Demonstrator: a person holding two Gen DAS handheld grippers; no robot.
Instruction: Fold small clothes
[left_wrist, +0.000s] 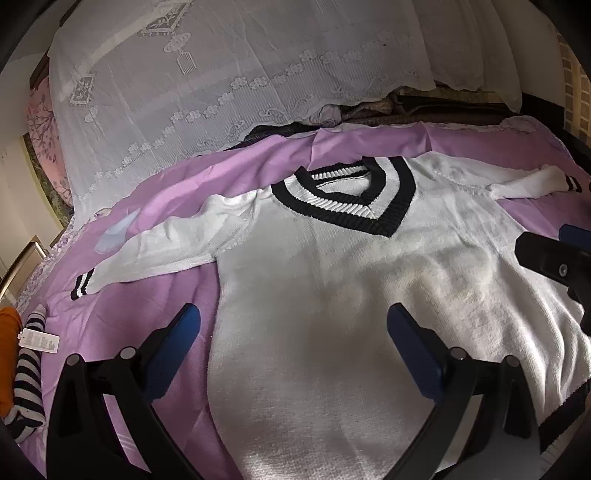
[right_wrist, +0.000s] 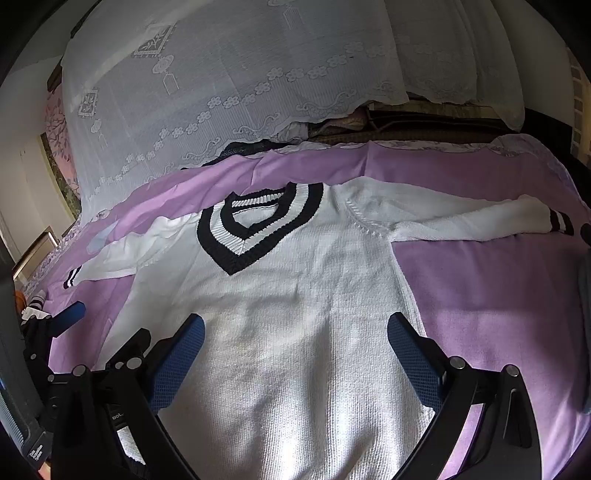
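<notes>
We cannot see the white sweater's (left_wrist: 332, 295) hem: both wrist views cut it off at the bottom edge, behind the finger mounts. Its right cuff (right_wrist: 561, 221) runs out at the frame's edge in the right wrist view. The right gripper (left_wrist: 554, 258) shows only in part at the left wrist view's right edge, so we cannot tell how its jaws stand there. At the purple sheet's (left_wrist: 147, 295) left edge, a striped garment (left_wrist: 26, 369) and an orange item (left_wrist: 7, 332) are cropped; the print on the paper tag (left_wrist: 38, 339) is too small to read. The lace curtain (right_wrist: 221, 92) hides what lies behind it.
</notes>
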